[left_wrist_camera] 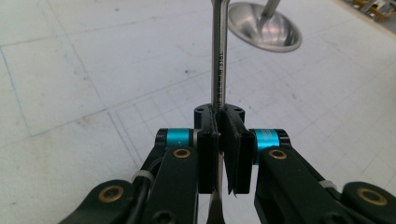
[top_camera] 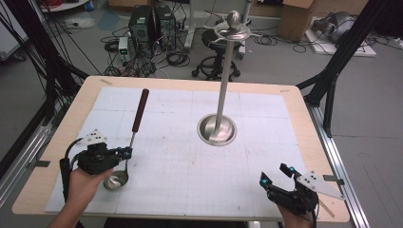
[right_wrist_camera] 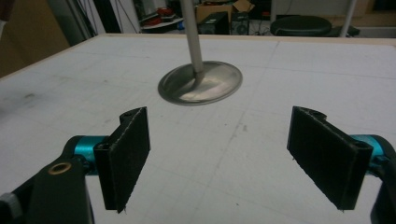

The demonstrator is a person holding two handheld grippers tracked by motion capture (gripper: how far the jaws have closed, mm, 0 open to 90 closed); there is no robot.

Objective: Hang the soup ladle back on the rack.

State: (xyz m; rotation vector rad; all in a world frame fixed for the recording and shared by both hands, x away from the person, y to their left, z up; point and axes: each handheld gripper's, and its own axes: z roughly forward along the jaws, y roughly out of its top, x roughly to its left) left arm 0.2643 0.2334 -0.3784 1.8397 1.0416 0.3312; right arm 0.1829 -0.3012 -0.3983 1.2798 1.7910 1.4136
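A steel ladle (top_camera: 129,142) with a dark brown handle lies lengthwise on the white mat, bowl toward the front left. My left gripper (top_camera: 127,152) is shut on the ladle's thin metal shaft (left_wrist_camera: 219,70), just above the bowl. In the left gripper view the pads press on the shaft from both sides. A tall metal stand (top_camera: 223,85) with a round base (top_camera: 217,129) and hooks at its top rises at the mat's middle. My right gripper (top_camera: 274,174) sits near the front right edge, jaws wide apart, nothing between them; the stand's base (right_wrist_camera: 200,84) lies ahead of it.
The white gridded mat (top_camera: 190,156) covers most of the wooden table (top_camera: 71,104). Beyond the far edge are a black stool (top_camera: 216,57), computer cases (top_camera: 152,26) and cables on the floor. Black frame legs stand at both sides.
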